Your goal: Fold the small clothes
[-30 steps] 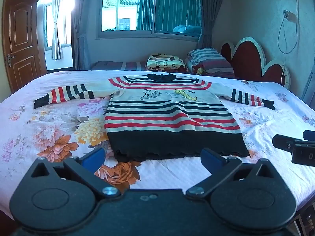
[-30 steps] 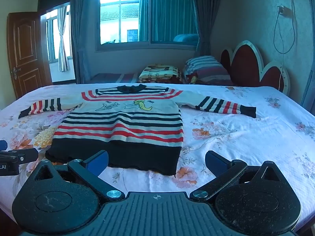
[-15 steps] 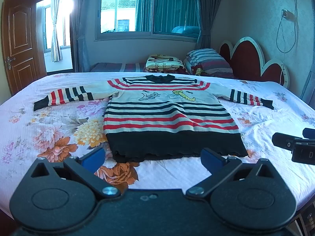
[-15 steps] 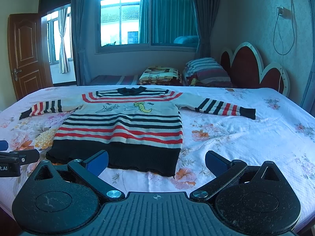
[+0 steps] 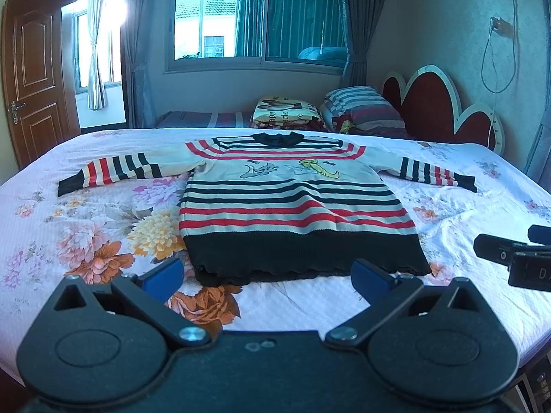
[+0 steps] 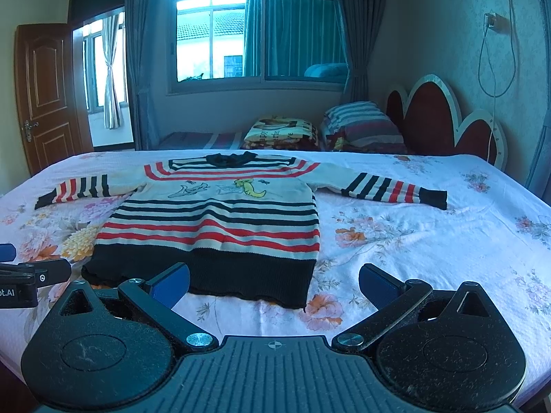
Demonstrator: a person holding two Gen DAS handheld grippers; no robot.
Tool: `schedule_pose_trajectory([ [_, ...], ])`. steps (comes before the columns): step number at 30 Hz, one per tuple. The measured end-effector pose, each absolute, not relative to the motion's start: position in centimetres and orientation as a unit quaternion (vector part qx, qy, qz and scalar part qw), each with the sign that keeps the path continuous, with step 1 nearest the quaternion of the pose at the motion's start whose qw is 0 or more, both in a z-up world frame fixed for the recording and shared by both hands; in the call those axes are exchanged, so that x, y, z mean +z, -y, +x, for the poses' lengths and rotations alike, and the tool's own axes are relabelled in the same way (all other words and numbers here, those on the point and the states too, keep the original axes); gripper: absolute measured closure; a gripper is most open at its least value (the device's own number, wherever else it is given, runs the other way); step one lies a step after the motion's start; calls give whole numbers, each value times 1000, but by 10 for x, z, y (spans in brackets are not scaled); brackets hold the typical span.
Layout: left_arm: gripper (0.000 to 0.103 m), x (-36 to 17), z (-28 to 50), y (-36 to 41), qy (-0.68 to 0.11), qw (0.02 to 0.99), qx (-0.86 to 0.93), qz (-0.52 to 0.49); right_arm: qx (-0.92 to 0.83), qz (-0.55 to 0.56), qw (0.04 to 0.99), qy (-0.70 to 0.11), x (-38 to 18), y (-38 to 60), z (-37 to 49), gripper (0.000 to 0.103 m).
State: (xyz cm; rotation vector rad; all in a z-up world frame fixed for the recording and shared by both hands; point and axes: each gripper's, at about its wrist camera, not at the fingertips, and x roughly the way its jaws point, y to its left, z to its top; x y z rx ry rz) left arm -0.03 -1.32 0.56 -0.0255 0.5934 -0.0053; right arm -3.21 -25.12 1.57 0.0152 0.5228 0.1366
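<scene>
A small striped sweater (image 5: 292, 206) (image 6: 217, 220) in cream, red and black lies flat on the bed, front up, both sleeves spread out sideways and the black hem nearest me. My left gripper (image 5: 267, 277) hovers open just short of the hem, blue pads wide apart and empty. My right gripper (image 6: 273, 284) is open too, above the hem's right corner. Each gripper shows at the edge of the other's view: the right gripper (image 5: 513, 258) and the left gripper (image 6: 31, 275).
The bed (image 5: 69, 227) carries a white floral sheet. Pillows (image 5: 358, 112) and a folded blanket (image 5: 286, 115) lie by the red headboard (image 5: 444, 110) at the far right. A window, curtains and a wooden door (image 5: 31, 79) stand behind the bed.
Both cameras have eased slightly back and up from the sweater. The sweater has not moved and both grippers stay open.
</scene>
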Motion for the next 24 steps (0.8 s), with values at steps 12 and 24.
schedule_pose_trajectory([
  [12,1,5,0,13,-294,956,-3,-12,71,5,963,-260,15,249,-32,0],
  [24,1,3,-2,10,-294,956,-4,-13,73,3,963,-260,15,246,-32,0],
])
